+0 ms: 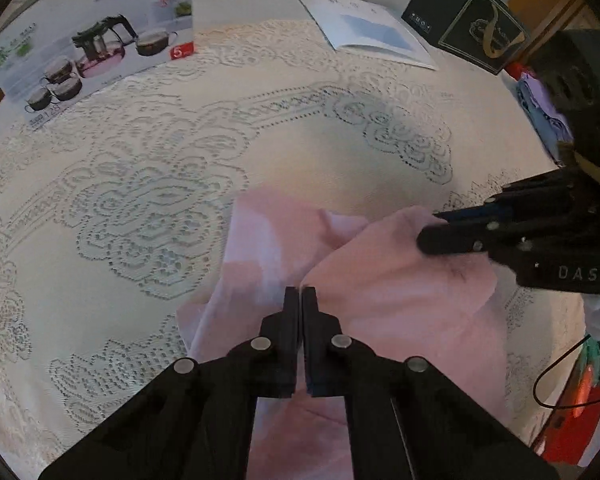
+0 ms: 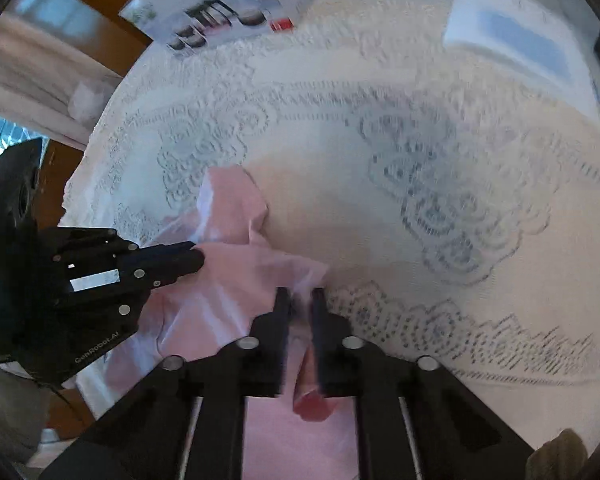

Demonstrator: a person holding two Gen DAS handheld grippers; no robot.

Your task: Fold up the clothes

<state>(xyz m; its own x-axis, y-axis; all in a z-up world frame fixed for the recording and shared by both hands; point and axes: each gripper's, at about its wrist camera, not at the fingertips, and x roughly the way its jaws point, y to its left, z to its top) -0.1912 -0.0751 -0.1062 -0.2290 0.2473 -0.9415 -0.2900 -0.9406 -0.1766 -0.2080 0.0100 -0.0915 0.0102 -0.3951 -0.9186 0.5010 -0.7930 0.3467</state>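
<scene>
Left claw [image 1: 299, 292] is pinched tight on the pink garment [image 1: 380, 292], and our right claw [image 2: 300, 300] is nipped narrow on another bunch of it. The cloth lies crumpled on the lace-covered tabletop [image 1: 140, 184], near its front edge. We judge the folding barely begun: no neat crease yet, everything still to square up.
</scene>
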